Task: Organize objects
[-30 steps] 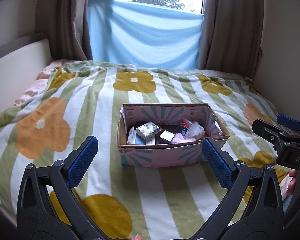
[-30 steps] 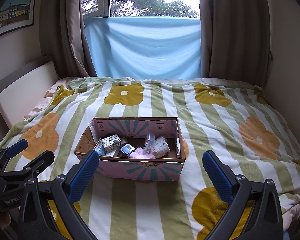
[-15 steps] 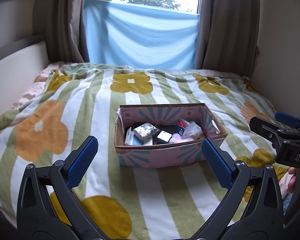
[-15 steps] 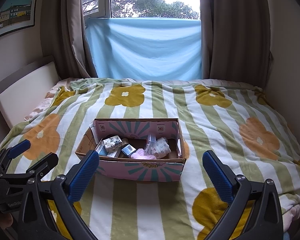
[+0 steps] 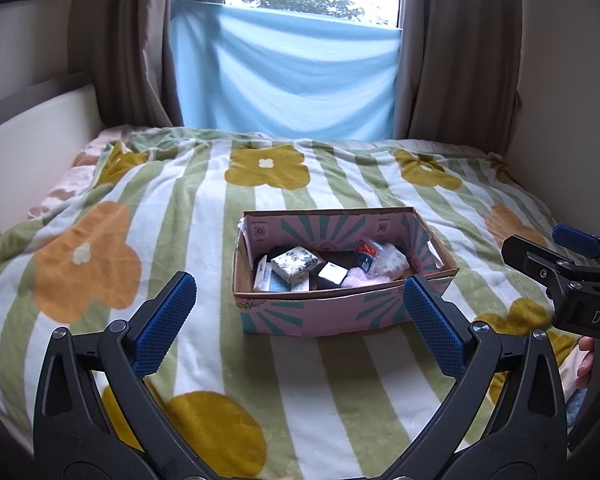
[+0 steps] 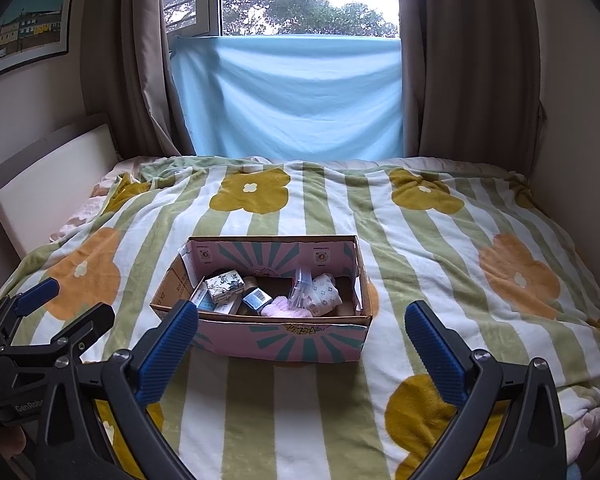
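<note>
2 grippers, left gripper (image 5: 300, 324) and right gripper (image 6: 302, 340), spread wide at frame bottom, holding nothing; cardboard box (image 6: 284, 340) of small items mid-frame on flowered blanket (image 6: 440, 240).

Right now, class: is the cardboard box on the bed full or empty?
Partly full: the cardboard box holds small packets and a patterned little box, with floor still showing.

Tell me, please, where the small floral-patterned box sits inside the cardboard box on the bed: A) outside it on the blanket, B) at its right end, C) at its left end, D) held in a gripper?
C: the small floral-patterned box lies at the left end of the cardboard box, while the left gripper and right gripper both hang open and empty.
</note>
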The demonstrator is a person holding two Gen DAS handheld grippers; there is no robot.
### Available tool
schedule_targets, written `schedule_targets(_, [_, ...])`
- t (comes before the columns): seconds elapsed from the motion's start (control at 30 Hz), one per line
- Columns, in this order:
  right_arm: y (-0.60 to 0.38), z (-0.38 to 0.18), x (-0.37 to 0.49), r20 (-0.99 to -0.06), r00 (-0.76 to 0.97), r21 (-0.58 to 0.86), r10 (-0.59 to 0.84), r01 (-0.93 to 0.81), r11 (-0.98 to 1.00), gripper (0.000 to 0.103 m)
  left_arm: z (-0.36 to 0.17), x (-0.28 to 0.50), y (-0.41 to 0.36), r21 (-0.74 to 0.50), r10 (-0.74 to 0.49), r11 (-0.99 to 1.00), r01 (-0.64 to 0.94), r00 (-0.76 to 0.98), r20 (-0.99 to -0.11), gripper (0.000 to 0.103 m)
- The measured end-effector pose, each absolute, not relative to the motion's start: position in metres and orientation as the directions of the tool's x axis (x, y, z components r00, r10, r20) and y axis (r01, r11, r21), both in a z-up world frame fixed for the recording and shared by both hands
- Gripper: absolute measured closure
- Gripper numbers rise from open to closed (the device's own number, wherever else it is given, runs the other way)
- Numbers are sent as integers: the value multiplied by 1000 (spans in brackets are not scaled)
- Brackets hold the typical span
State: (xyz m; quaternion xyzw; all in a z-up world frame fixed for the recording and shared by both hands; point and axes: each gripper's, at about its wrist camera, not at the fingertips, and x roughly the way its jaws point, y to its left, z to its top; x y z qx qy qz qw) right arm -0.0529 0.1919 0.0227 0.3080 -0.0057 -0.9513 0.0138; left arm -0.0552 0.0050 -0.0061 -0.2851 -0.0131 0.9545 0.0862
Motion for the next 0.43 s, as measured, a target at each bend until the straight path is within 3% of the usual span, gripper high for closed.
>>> schedule_targets(0.27, [191, 22, -54, -588, -808, 21, -31, 23, -1000, 1, -1, -51, 6, -22, 102, -994, -106, -852, -513, 0])
schedule_targets(0.43, [192, 16, -54, -592, -805, 23, -32, 23, -999, 0, -4, -51, 1, -66, 139, -990, -122, -853, -503, 0])
